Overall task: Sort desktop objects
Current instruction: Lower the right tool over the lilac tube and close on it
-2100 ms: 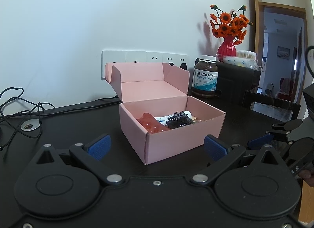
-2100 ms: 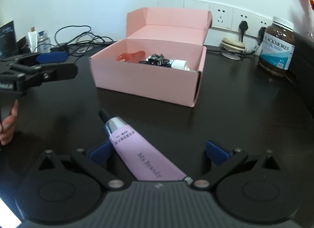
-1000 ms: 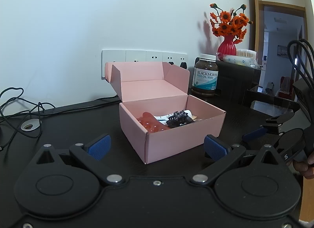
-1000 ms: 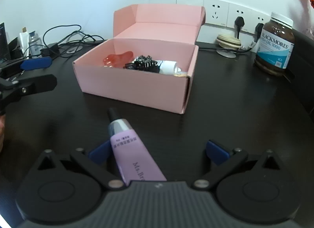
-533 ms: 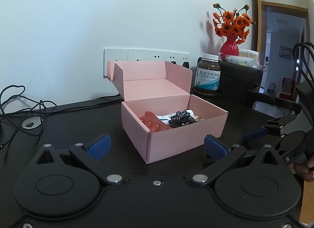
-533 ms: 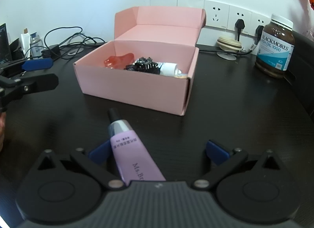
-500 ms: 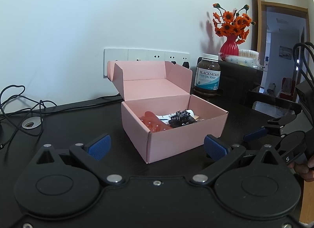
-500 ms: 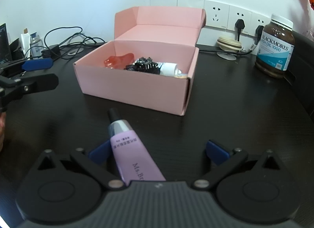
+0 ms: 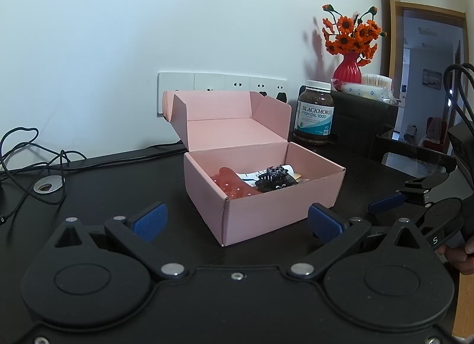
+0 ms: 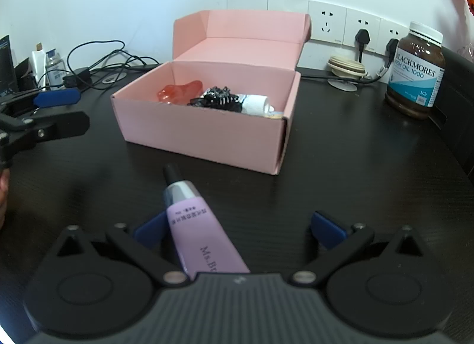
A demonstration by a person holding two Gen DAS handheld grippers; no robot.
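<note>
Bare dark worktop (image 10: 355, 166) lies open at frame right, while the pink box (image 10: 204, 133) at centre and the brown bottle (image 10: 416, 71) at upper right block passage.

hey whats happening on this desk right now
A person is sorting desk items into an open pink box with a handheld gripper in each hand. The box already holds a red item, a black hair clip and a white-capped tube. The right gripper is open around a lilac tube lying on the dark desk in front of the box, not yet clamped. The left gripper is open and empty, facing the box.
</note>
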